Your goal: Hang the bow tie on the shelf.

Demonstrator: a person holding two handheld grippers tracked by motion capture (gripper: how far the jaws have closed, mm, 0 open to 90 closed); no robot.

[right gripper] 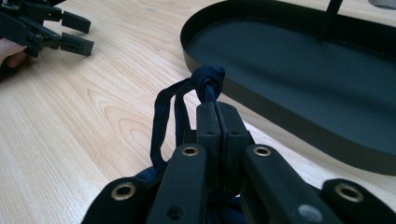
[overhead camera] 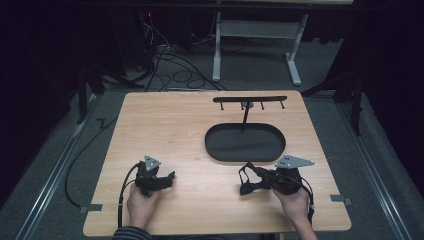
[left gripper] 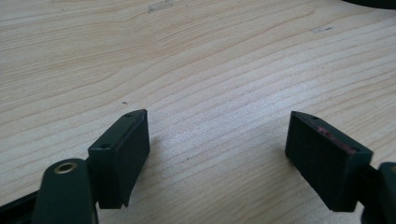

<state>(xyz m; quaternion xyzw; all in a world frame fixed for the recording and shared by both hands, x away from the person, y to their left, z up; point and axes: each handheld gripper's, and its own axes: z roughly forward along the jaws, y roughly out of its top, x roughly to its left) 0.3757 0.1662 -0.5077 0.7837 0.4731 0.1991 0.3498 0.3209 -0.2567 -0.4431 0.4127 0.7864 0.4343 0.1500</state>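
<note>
My right gripper [overhead camera: 256, 173] [right gripper: 217, 112] is shut on a dark blue cloth strap [right gripper: 208, 77] just below its knot. The strap's loops [overhead camera: 245, 183] hang from the jaws over the wood, close to the near rim of a black oval tray [overhead camera: 245, 142] [right gripper: 299, 60]. A thin post rises from the tray to a black bar with several hooks [overhead camera: 250, 99]. My left gripper [overhead camera: 170, 178] [left gripper: 217, 154] rests low over the table at the front left, jaws wide open with bare wood between them. The left gripper [right gripper: 74, 32] also appears far off in the right gripper view.
The light wooden table [overhead camera: 165, 125] carries the tray at the centre right. Cables [overhead camera: 175, 75] and a white desk frame [overhead camera: 250, 40] stand on the grey floor beyond the far edge. Two tape marks [overhead camera: 341, 199] sit near the front corners.
</note>
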